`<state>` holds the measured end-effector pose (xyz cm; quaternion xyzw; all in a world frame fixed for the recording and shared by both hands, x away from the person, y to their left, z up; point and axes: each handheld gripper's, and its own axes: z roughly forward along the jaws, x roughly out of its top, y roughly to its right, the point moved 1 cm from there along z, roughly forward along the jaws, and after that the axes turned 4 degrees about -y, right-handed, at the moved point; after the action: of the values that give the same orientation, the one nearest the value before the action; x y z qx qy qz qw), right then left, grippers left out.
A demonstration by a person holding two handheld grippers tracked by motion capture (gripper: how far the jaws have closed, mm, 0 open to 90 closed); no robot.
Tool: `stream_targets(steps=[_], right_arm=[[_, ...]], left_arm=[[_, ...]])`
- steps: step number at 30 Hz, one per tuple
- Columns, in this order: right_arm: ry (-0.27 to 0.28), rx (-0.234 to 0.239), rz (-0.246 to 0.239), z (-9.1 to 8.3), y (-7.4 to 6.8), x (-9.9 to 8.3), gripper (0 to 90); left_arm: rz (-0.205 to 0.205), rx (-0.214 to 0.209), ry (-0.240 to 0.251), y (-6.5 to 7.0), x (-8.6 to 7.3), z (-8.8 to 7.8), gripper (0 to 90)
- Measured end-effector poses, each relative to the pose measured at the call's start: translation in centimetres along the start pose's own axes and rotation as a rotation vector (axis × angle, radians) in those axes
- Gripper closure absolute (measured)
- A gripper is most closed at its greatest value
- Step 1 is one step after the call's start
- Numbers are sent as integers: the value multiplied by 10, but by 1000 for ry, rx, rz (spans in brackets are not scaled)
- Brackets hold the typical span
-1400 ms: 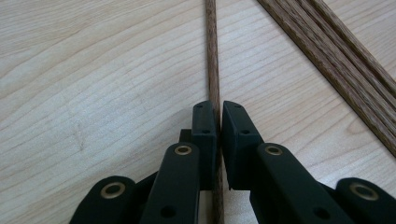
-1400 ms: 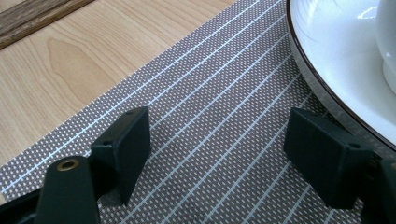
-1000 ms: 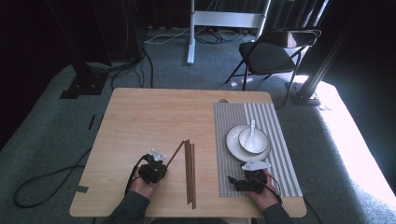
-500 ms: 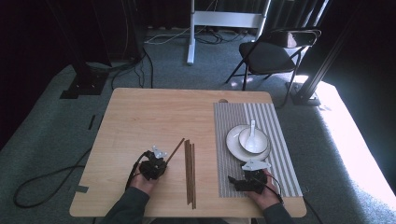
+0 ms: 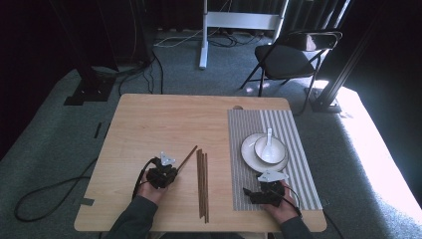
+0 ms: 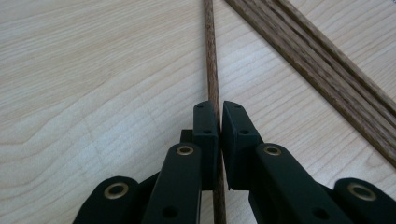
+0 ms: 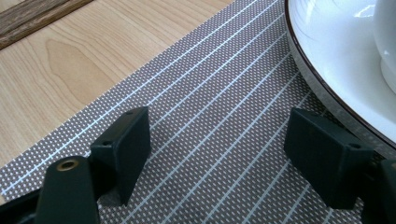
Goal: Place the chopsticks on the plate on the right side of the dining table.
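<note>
Pinching a single chopstick (image 6: 213,70) near its lower end, the left gripper (image 6: 219,119) has its jaws clamped on it, angled away from the other chopsticks (image 5: 202,184) lying on the wooden table (image 5: 149,124). Such an off-centre hold risks the stick pivoting or slipping out when lifted. Right gripper (image 7: 217,158) rests with jaws wide apart on the striped placemat (image 7: 224,107), beside the plate (image 7: 327,70).

grainy wooden chopstick (image 6: 212,70), matt wooden table (image 6: 93,84), woven placemat (image 7: 224,135), glossy white plate (image 7: 336,60).
</note>
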<state>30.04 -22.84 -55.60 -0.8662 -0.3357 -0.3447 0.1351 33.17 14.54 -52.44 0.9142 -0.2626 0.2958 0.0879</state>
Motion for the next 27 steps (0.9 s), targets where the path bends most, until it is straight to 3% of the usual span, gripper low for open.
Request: stream_targets(steps=[27], right_arm=[[2,0,-1,0,0,0,220]], left_arm=[[22,-23,66,3,19,-9,853]])
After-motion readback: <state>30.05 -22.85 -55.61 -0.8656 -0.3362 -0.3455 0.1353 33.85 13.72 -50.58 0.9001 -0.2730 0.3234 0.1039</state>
